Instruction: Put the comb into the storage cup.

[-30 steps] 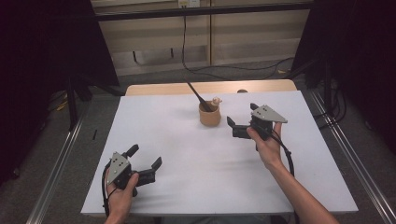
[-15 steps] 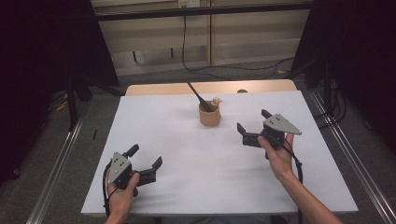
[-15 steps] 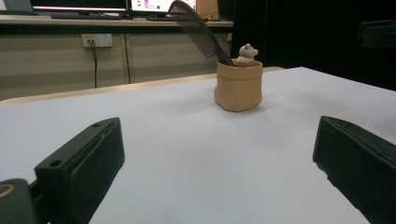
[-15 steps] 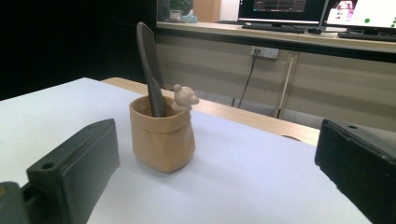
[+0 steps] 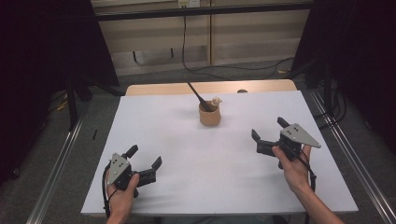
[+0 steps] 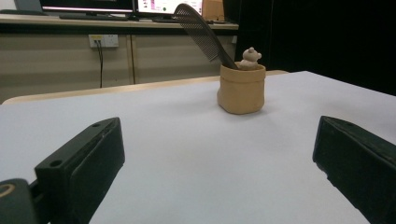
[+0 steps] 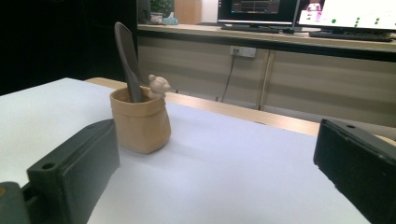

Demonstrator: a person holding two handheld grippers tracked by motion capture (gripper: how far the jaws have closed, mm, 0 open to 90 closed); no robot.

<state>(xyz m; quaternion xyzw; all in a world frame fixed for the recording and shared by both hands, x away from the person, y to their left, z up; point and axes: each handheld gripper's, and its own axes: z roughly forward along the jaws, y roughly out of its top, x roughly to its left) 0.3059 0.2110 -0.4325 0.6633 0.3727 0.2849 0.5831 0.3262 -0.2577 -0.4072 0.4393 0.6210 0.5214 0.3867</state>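
Toward the table's far edge, well apart from both grippers, the tan pouch (image 5: 208,115) holds a leaning comb (image 5: 196,95), and with the left gripper (image 5: 144,162) and right gripper (image 5: 267,131) both spread empty, a careless reach could topple it

- No text, label, brand or number can be read anywhere.
- The monitors (image 7: 345,14) behind the counter (image 7: 243,163) glow, but their contents are too blurred to read.
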